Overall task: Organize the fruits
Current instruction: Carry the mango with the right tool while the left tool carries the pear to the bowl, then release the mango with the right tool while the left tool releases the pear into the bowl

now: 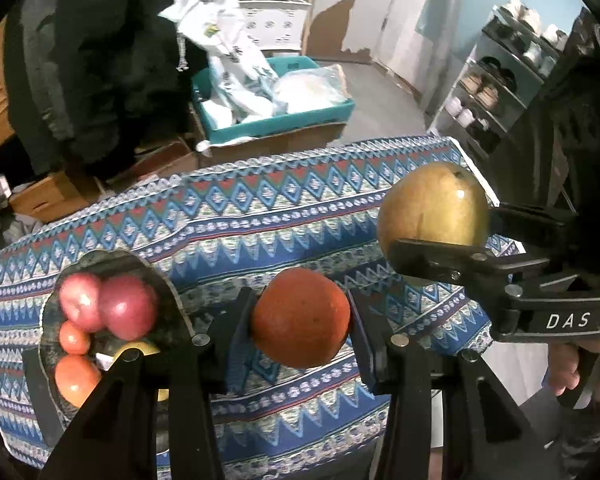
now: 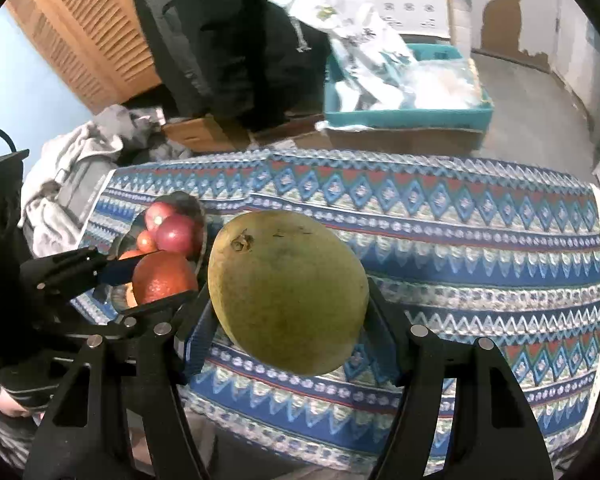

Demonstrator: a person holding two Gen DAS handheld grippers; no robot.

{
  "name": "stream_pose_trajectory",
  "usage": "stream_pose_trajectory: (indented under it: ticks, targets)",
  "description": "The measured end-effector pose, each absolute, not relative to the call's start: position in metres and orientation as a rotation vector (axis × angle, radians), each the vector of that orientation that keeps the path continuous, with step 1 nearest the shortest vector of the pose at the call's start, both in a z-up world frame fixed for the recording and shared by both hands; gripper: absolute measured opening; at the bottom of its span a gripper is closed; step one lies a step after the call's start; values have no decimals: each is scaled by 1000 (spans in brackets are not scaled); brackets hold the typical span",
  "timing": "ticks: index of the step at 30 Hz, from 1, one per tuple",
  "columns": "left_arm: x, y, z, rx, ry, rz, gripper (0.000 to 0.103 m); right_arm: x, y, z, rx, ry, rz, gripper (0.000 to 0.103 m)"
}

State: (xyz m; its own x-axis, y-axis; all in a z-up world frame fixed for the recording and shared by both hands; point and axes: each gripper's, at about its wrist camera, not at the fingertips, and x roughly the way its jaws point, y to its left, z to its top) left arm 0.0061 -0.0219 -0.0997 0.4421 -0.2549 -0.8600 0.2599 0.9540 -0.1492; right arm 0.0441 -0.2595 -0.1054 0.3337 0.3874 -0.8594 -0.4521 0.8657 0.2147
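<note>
Patterned cloth [image 1: 260, 216] in blue, red and white zigzags covers the whole surface, with a cluttered floor beyond it. A teal bin [image 1: 284, 120] stuffed with plastic bags sits on a cardboard box past the far edge of the cloth, and a dark jacket [image 1: 100, 60] hangs to its left.

At the left end of the surface stands a dark plate [image 1: 168, 304] with a scalloped rim. It carries two red apples [image 1: 108, 304] touching each other, two small orange fruits [image 1: 74, 338] just beside them, and a yellow piece partly hidden behind the left claw's frame.

The yellow-green mango [image 2: 288, 292] is the biggest fruit. The right claw [image 2: 288, 312] is clamped on it, one finger on each side, and holds it in the air above the cloth, right of the plate; its stem end tips up and to the left in the right wrist view.

The orange [image 1: 300, 318] is smaller and sits gripped between the blue pads [image 1: 242, 344] of the left claw [image 1: 300, 332], also lifted off the cloth. It hangs between the plate and the mango, close to the plate's near right rim.
</note>
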Motion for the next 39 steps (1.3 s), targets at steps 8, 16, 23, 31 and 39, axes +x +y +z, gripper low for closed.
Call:
stream_pose_trajectory:
  ticks: [8, 16, 23, 31, 39]
  targets:
    - [1, 20, -94, -48, 1047, -263, 46, 42, -213, -102, -89, 1105, 597, 68]
    - [1, 63, -97, -117, 1043, -195, 46, 42, -164, -99, -110, 1106, 646, 68]
    - [3, 98, -111, -154, 1058, -131, 46, 43, -126, -103, -126, 1117, 681, 68]
    - [11, 136, -140, -218, 1110, -59, 47, 48, -97, -118, -124, 1146, 707, 68]
    - [16, 161, -172, -285, 1175, -21, 47, 52, -68, -134, -137, 1178, 718, 68]
